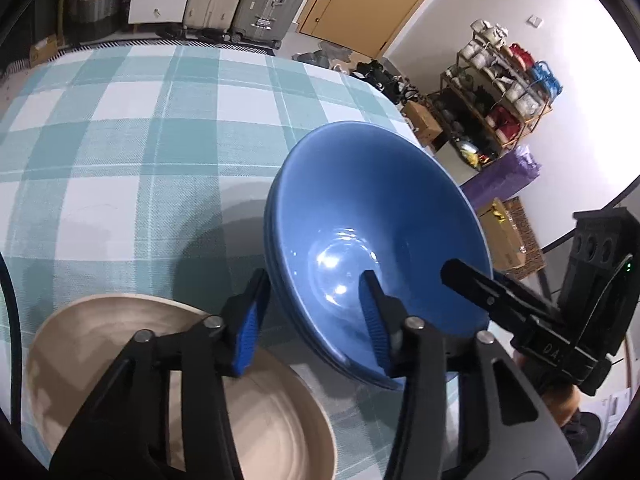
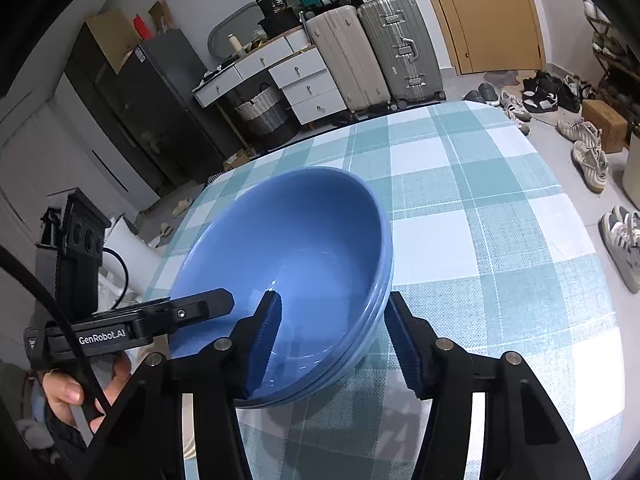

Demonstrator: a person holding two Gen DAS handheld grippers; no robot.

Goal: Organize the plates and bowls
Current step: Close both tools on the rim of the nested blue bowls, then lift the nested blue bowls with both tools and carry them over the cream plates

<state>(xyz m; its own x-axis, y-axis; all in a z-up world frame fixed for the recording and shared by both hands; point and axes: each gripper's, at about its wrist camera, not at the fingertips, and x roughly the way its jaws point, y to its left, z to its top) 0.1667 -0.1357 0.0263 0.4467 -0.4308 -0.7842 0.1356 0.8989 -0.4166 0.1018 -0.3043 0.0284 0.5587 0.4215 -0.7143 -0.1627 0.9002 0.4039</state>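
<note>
A stack of blue bowls is sat on the checked tablecloth, nested so only thin rim edges of the lower ones can be made out under the top bowl, maybe three in all, though the count can't be nailed down. The stack is straddled from two sides at once. In the left wrist view the left gripper is set over the near-left wall, one blue-padded finger inside the bowl and the other outside against the stacked rims; whether the pads are actually pressed onto the wall can't be told, since a bit of gap seems to be left on the outside. Same story in the right wrist view: the right gripper is placed over the near-right wall, inner pad down in the bowl, outer pad just beside the rims, contact not really readable. Just beside the stack, at the near-left, a beige plate is lying flat on the cloth, partly covered by the left gripper's frame. A hand can be seen wrapped round the left gripper's handle at the edge of the right wrist view. Further out, suitcases and white drawers are lined up by a wooden door, and shoes are scattered on the floor.
</note>
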